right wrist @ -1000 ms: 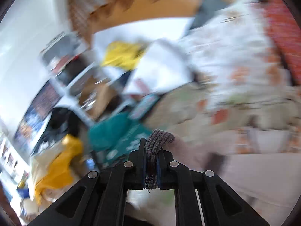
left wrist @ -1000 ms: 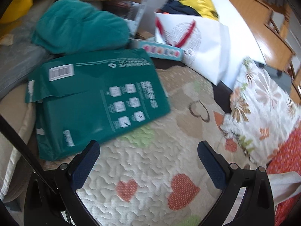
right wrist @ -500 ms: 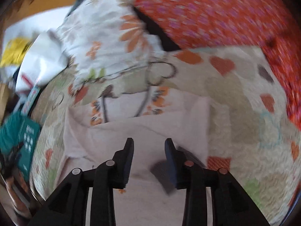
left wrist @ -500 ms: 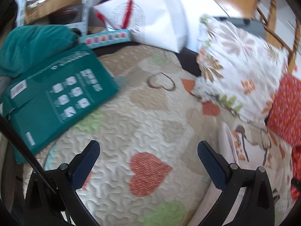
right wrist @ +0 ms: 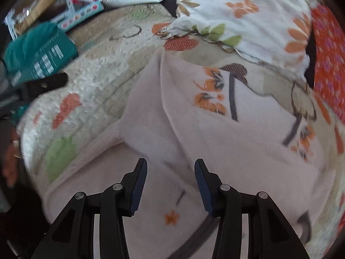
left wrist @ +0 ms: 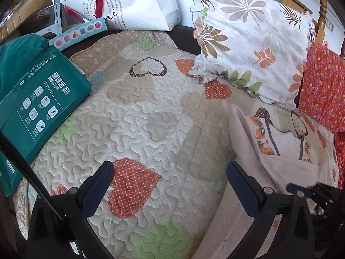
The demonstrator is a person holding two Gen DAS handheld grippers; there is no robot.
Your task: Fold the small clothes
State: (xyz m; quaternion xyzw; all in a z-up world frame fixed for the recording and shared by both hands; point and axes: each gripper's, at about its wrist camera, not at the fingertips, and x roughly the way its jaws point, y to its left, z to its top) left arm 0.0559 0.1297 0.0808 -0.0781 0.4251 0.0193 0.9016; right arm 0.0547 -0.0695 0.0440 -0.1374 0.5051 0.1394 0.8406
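Observation:
A pale pink garment (right wrist: 194, 125) with orange flower prints lies crumpled on the heart-patterned quilt (left wrist: 140, 116). It also shows at the right of the left wrist view (left wrist: 280, 151). My right gripper (right wrist: 170, 179) is open and empty, just above the garment's near part. My left gripper (left wrist: 170, 183) is wide open and empty over the bare quilt, to the left of the garment. The right gripper's fingers show at the lower right of the left wrist view (left wrist: 301, 187).
A green package (left wrist: 36, 99) lies on the quilt's left edge. A floral pillow (left wrist: 254, 36) and an orange flowered cushion (left wrist: 323, 86) stand at the back right. A white paper bag (left wrist: 138, 6) and boxes sit behind the quilt.
My right gripper let go of a grey knitted piece, opened, and swung down over the pink garment. My left gripper moved right across the quilt, bringing the garment into view.

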